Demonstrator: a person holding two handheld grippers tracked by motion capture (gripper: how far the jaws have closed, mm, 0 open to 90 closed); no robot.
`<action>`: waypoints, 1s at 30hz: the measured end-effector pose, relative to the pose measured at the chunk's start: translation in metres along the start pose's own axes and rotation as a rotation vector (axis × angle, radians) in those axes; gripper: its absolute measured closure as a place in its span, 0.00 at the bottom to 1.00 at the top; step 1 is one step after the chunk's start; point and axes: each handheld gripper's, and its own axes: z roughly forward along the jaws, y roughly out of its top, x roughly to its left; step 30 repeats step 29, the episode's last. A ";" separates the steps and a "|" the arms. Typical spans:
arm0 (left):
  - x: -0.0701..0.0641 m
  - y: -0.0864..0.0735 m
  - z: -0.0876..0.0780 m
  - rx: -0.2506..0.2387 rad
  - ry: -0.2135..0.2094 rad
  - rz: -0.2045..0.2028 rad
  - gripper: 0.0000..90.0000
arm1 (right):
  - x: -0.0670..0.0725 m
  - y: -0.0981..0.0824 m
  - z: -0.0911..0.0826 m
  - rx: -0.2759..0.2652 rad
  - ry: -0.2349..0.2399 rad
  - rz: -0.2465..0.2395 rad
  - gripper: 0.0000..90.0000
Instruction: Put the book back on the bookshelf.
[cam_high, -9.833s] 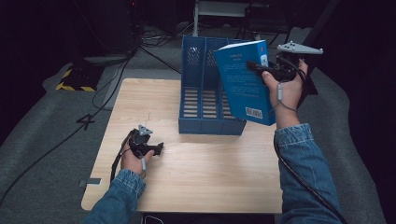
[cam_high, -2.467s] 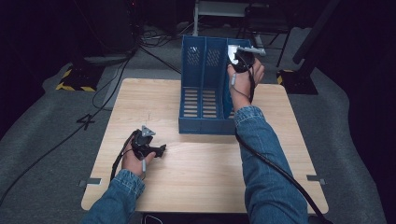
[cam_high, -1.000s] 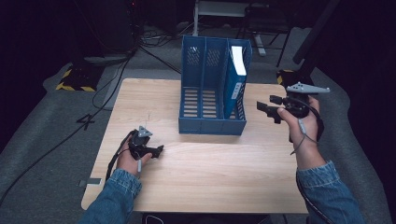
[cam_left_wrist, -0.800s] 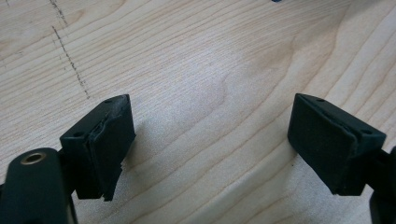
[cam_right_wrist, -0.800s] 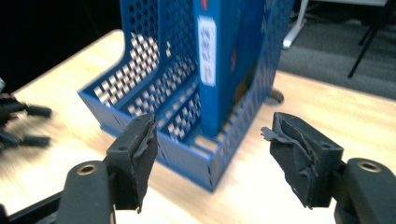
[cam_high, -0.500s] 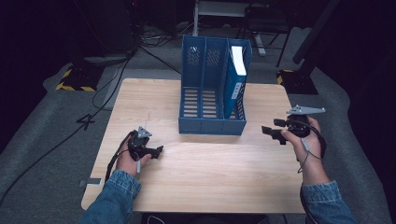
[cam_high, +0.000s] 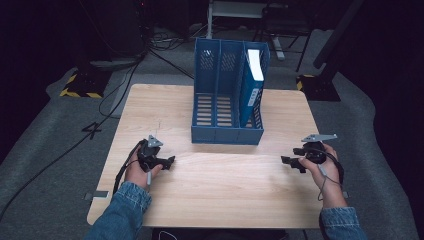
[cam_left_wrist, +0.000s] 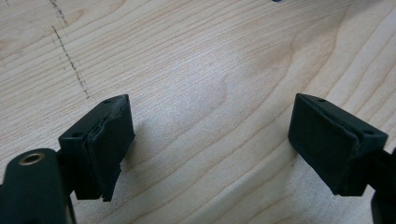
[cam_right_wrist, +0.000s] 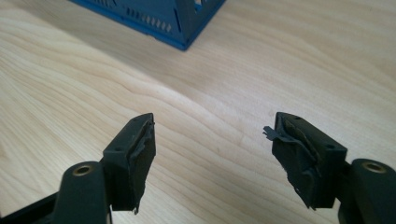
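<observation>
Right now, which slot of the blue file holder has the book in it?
The rightmost slot of the blue file holder, on the right gripper's side. The blue book stands upright there; the other two slots are empty.

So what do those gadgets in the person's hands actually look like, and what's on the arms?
Each hand-held gripper is black: the left trails a black cable, the right carries a grey three-cornered plate on top. Up close, each has two blocky black pads with frayed edges and a brass-ringed hole. The sleeves are blue denim.
</observation>
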 end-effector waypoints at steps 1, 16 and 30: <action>0.000 0.000 0.000 0.000 -0.001 -0.001 0.16 | -0.001 -0.004 0.004 0.010 -0.007 -0.010 0.35; 0.000 0.001 0.001 0.003 -0.003 0.003 0.16 | -0.006 -0.033 0.043 -0.053 -0.062 -0.090 0.15; -0.001 0.002 0.002 0.001 -0.002 0.003 0.16 | -0.009 -0.032 0.050 -0.070 -0.064 -0.087 0.04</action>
